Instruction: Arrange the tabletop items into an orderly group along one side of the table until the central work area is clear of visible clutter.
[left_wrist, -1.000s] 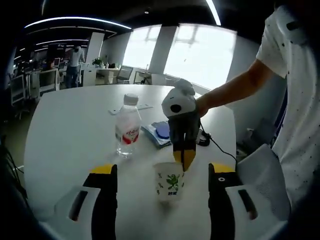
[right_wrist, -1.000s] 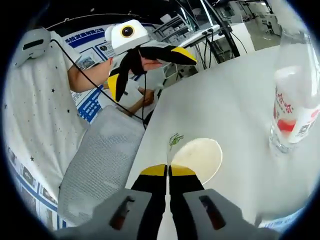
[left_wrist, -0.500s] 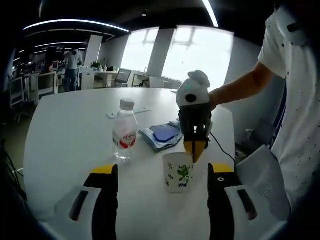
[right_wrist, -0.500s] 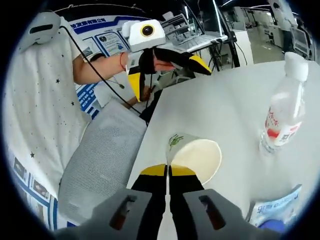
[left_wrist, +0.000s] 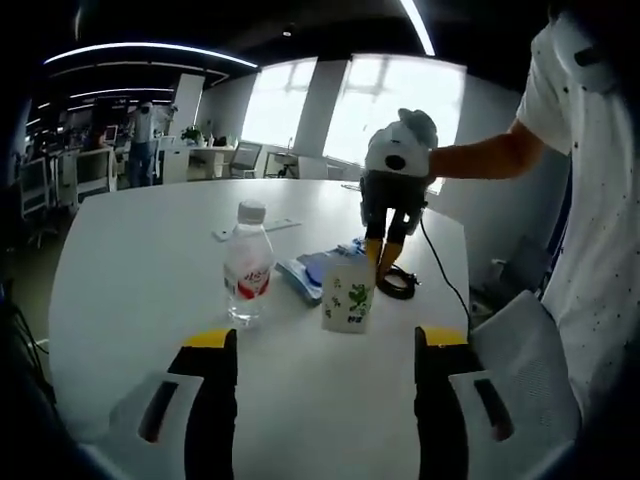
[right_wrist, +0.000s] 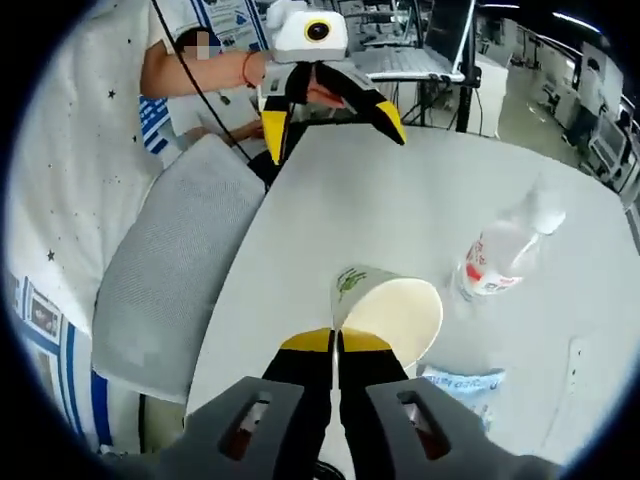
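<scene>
Bottle (left_wrist: 246, 262) stands upright on the counter (left_wrist: 130, 260) at left; just right of it the paper cup (left_wrist: 347, 292) hangs clear of the surface, pinched by its rim in the closed right claw (left_wrist: 384, 251), mouth up, nothing visible inside. Blue packet (left_wrist: 312, 270) and black cable coil (left_wrist: 396, 283) lie beyond the cup. Left claw (left_wrist: 320, 345) is open and empty, farther from the cup, so set-down beside the bottle likely falls to the right arm.

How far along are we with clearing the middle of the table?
Early. In hand: the right tool is shut on the rim of the paper cup, held beside the blue packet. The left tool is open and holds nothing. Left to do: the water bottle, the packet and a black cable are not yet lined up along a side.
</scene>
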